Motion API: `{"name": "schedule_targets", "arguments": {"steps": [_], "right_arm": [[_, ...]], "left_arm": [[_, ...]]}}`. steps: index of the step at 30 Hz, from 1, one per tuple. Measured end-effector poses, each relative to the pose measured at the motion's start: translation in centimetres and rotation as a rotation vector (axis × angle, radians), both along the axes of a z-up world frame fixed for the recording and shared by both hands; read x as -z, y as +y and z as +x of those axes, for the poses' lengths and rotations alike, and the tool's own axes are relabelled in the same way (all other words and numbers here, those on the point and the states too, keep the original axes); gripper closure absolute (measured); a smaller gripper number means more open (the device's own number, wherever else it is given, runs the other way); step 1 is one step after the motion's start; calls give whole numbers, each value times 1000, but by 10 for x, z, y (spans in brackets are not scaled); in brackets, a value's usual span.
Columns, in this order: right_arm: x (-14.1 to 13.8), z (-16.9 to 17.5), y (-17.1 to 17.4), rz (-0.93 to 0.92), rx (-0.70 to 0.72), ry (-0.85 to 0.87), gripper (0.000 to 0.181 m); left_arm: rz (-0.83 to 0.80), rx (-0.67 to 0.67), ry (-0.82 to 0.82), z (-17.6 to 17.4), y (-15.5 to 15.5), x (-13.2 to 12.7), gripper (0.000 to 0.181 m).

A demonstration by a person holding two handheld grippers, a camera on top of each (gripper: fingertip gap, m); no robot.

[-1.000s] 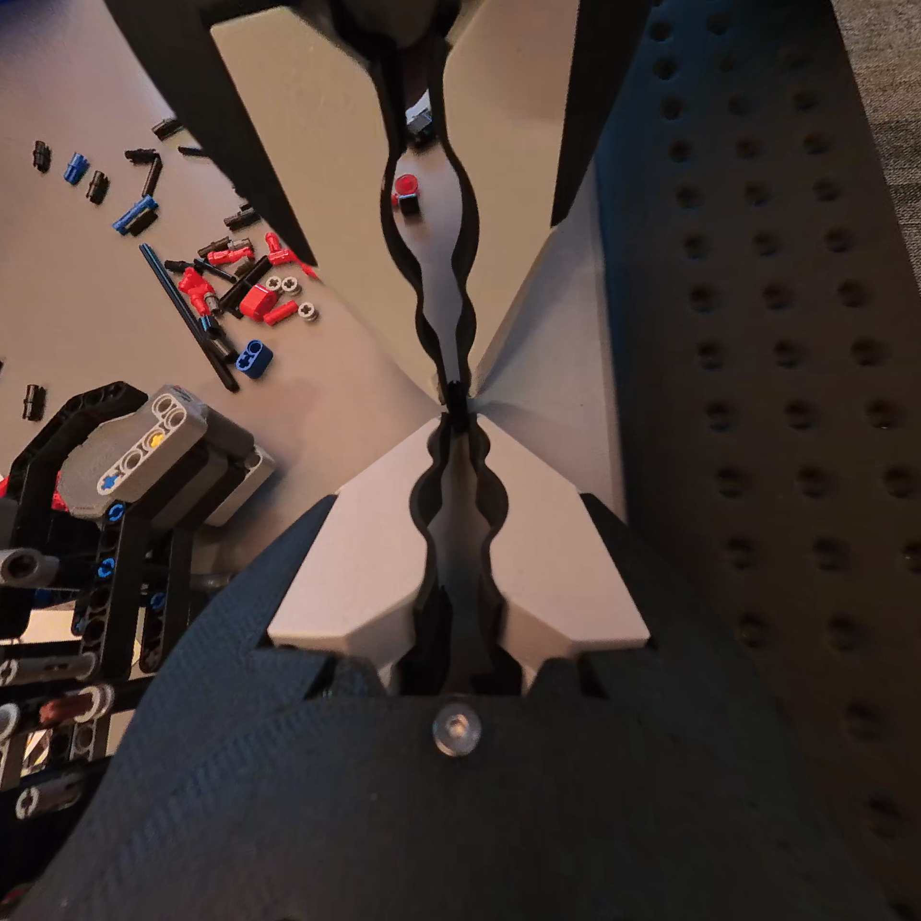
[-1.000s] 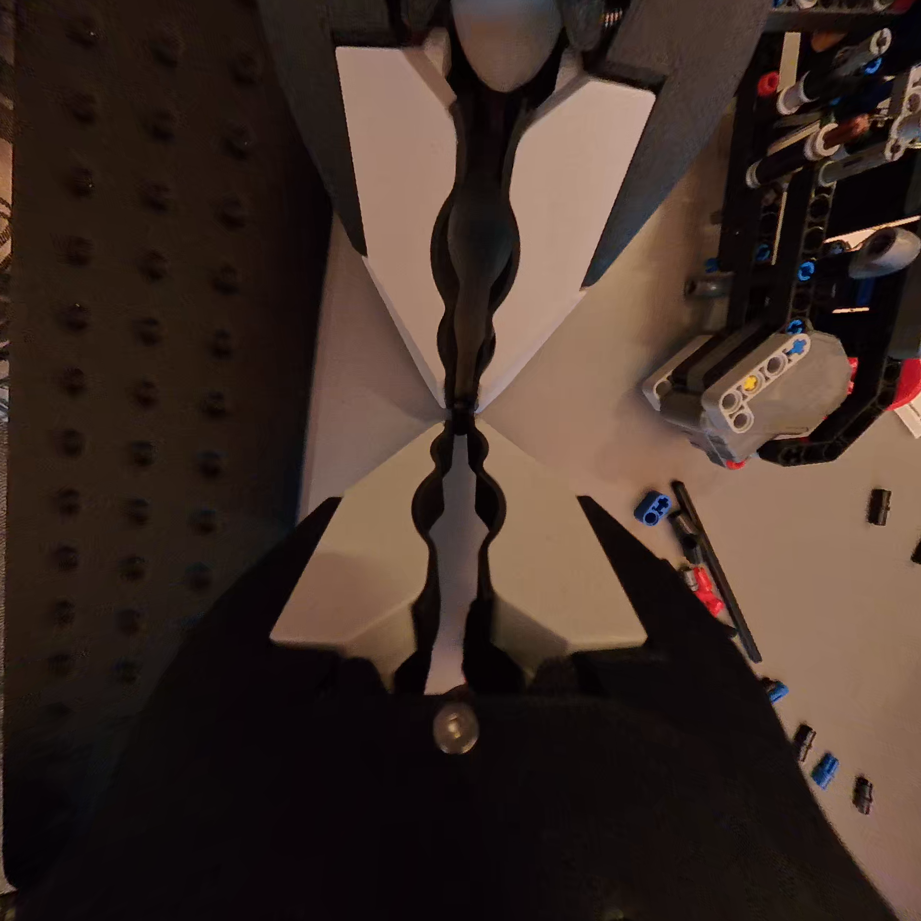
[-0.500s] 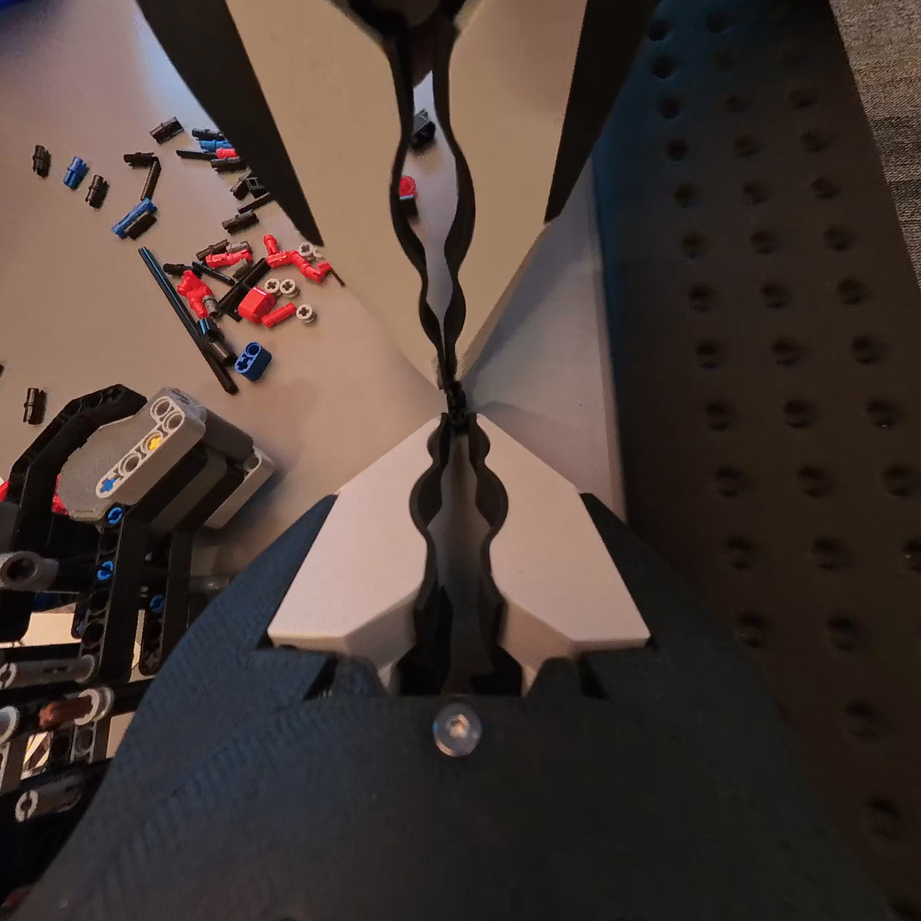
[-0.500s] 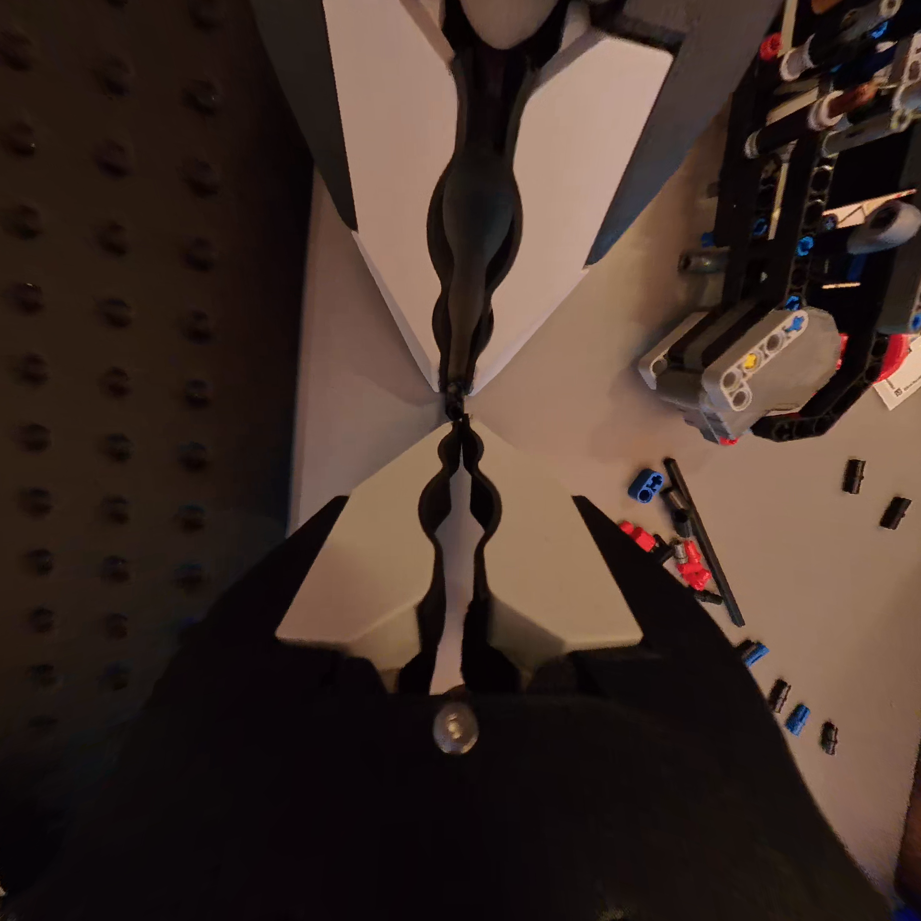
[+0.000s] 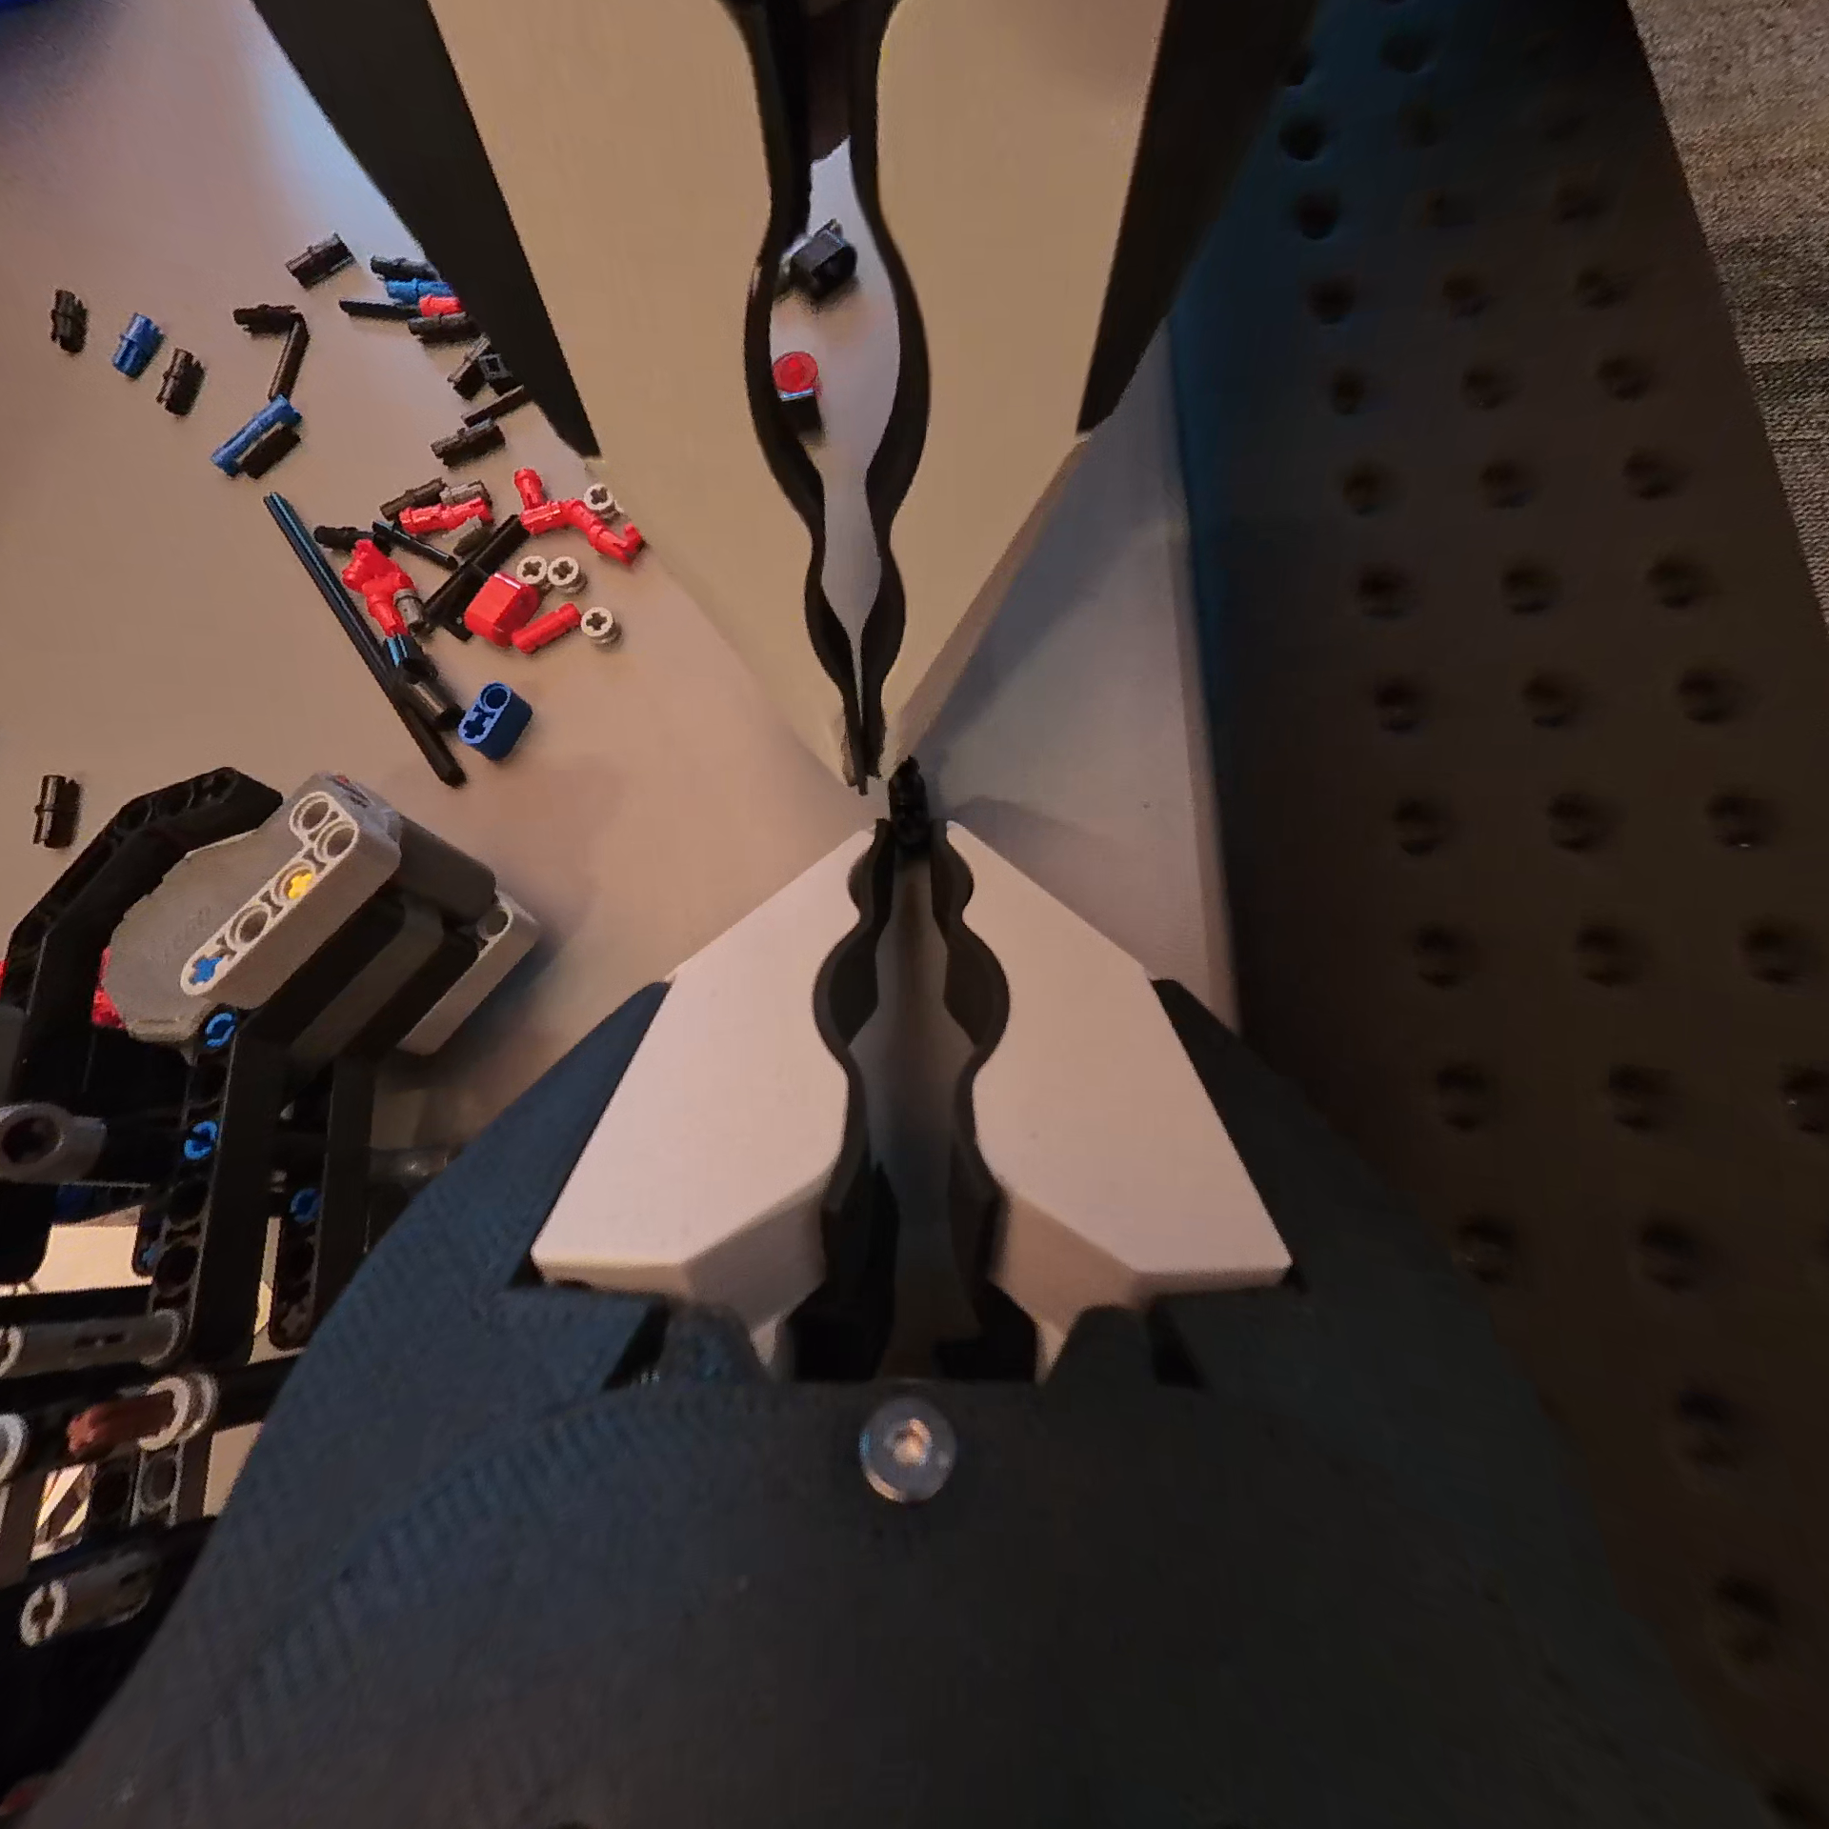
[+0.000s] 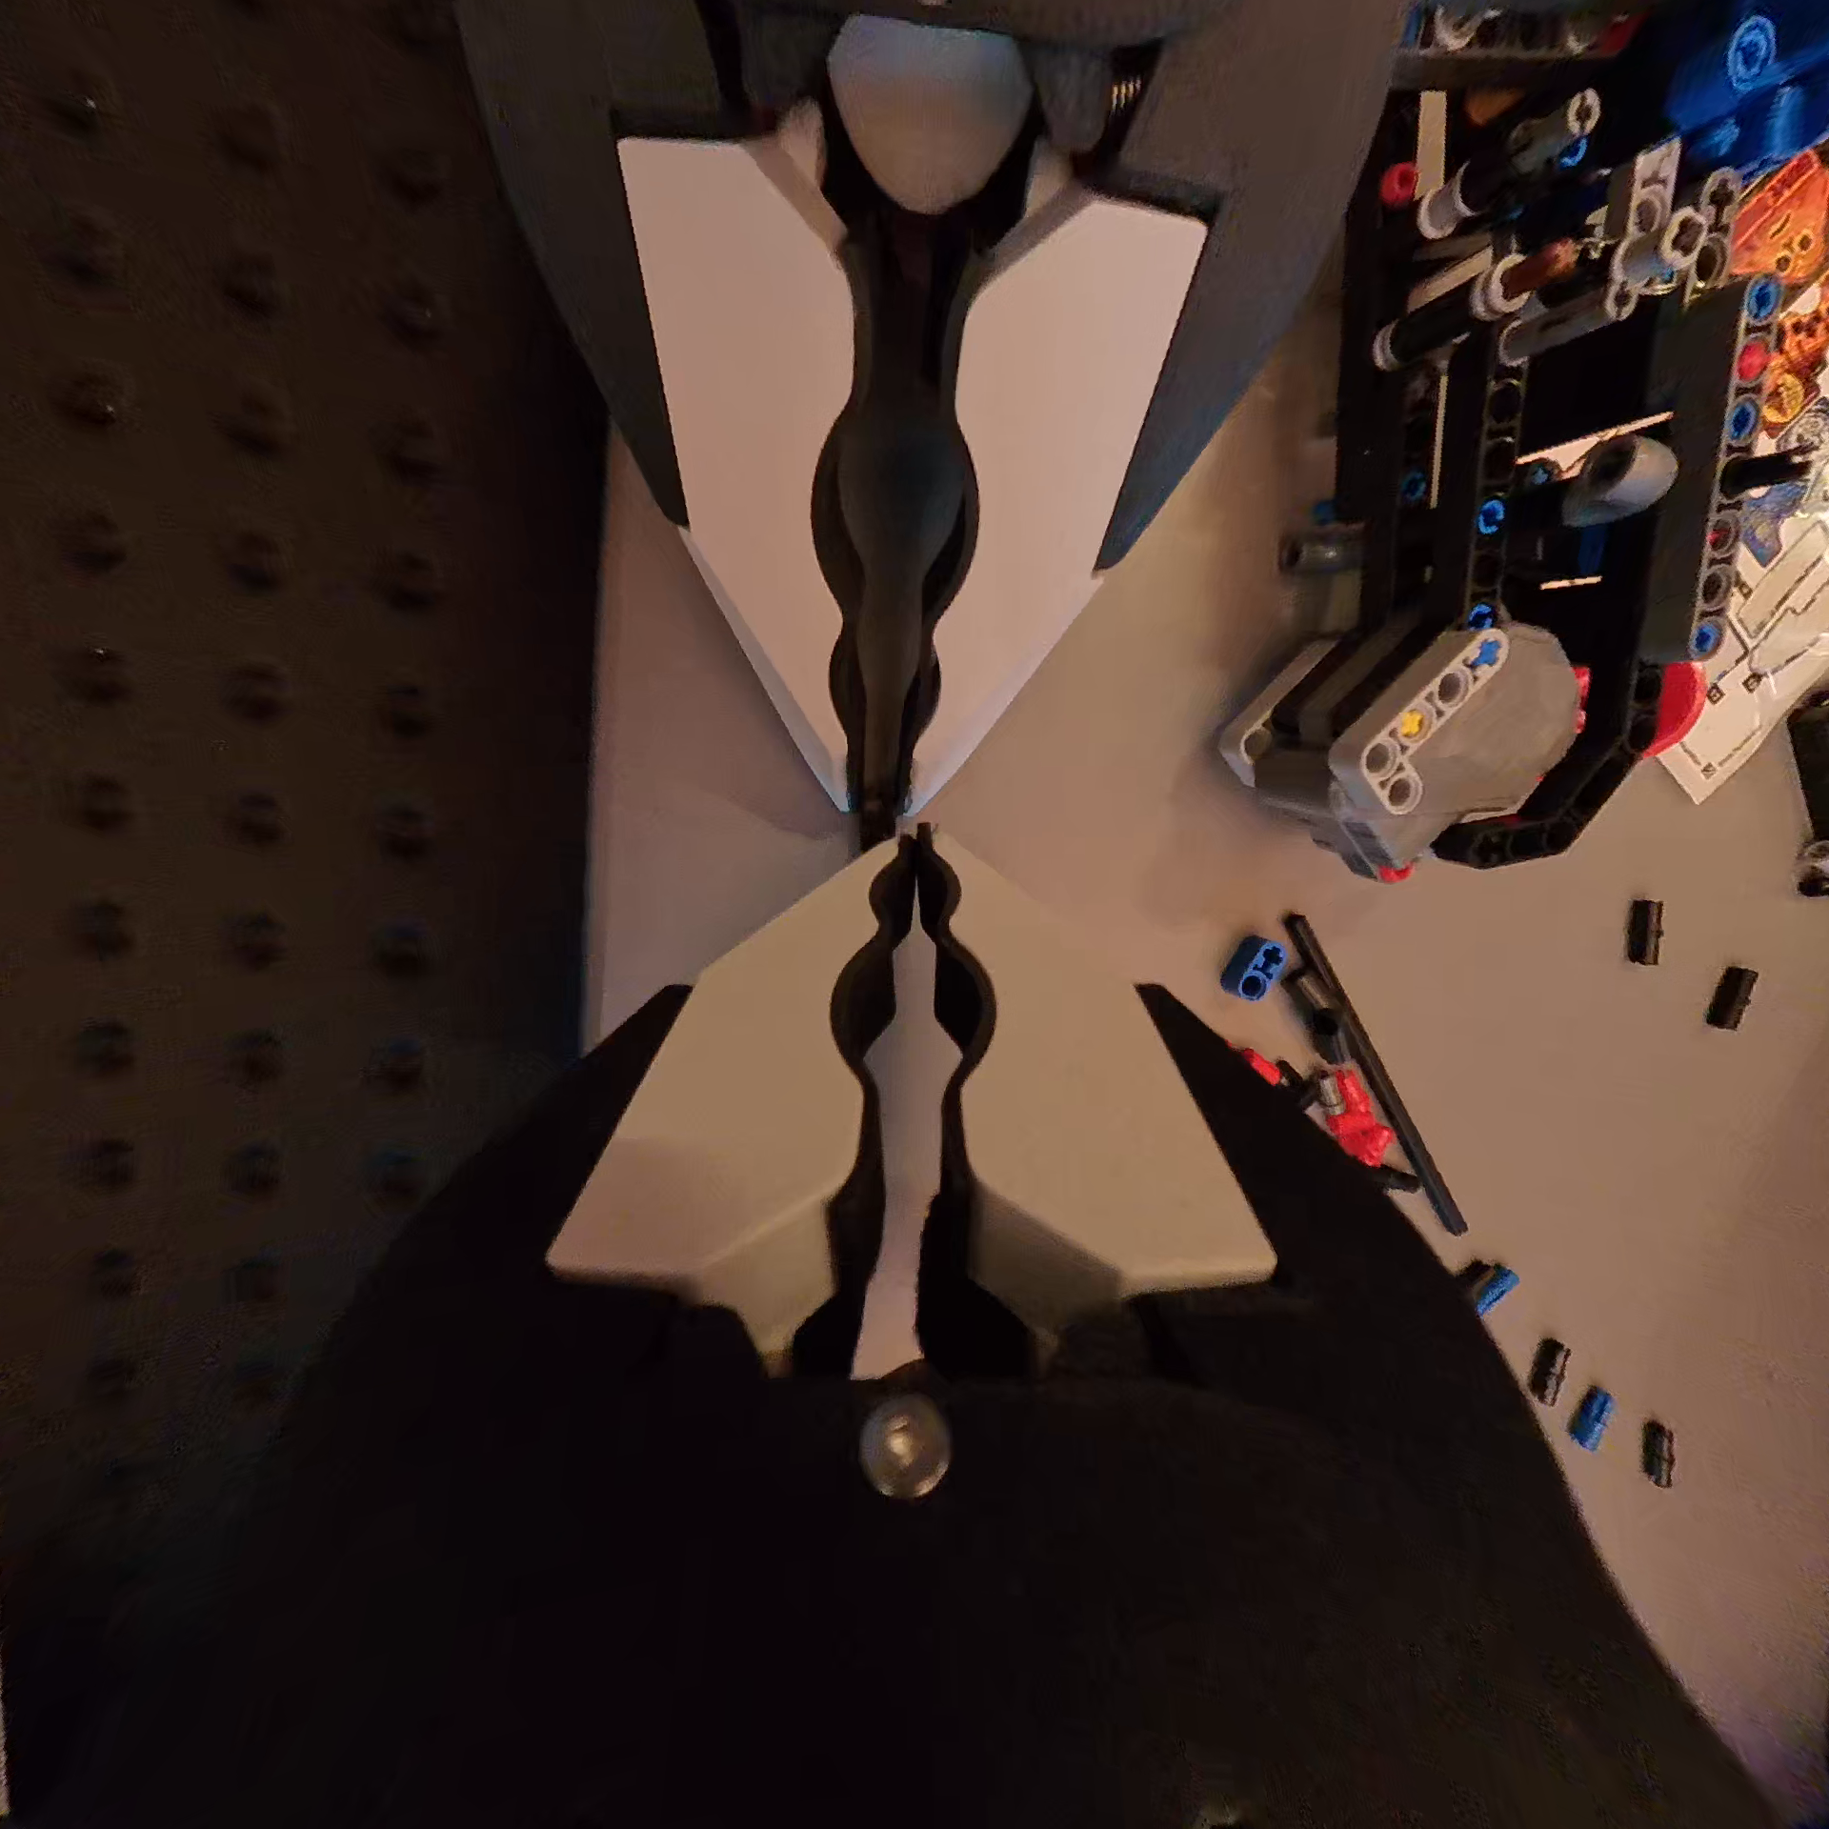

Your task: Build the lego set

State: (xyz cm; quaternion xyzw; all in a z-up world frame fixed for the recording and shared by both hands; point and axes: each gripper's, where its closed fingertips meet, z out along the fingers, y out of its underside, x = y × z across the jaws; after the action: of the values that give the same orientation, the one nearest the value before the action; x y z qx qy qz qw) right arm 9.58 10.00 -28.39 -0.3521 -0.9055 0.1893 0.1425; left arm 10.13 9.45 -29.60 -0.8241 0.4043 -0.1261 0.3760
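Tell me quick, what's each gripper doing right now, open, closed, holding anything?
Left gripper: closed on a small black pin.
Right gripper: closed, apparently empty, tips just short of the left's.

Small black pin (image 5: 909, 804) upright, pinched at its lower end; black-framed lego build (image 5: 198, 1039) with grey motor block on table, left.

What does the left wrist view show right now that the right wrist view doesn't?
Only the left wrist view shows the small black pin pinched at the left gripper tips, plus a red round piece seen between the opposite gripper's fingers. Only the right wrist view shows the printed sheet under the far part of the build. Both show the grey motor block on the black frame, the blue connector beside the long black axle, and the two grippers tip to tip.
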Motion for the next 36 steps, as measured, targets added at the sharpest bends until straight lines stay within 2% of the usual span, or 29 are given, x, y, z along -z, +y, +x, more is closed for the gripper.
{"name": "schedule_targets", "arguments": {"steps": [7,12,25,28,32,36], "right_arm": [[-7,0,-3,-31,18,17,177],[-3,1,-6,-51,28,16,181],[-2,1,-5,-10,34,-6,181],[-4,0,-3,-42,62,9,181],[-12,-3,0,-91,120,55,171],[-12,-2,0,-111,142,67,176]], "left_arm": [[2,-1,1,0,0,0,175],[3,-1,3,0,0,0,175],[7,-2,6,0,0,0,175],[9,-6,9,-1,1,0,175],[13,-19,11,-3,3,0,175],[15,-24,12,-3,3,0,175]]}}
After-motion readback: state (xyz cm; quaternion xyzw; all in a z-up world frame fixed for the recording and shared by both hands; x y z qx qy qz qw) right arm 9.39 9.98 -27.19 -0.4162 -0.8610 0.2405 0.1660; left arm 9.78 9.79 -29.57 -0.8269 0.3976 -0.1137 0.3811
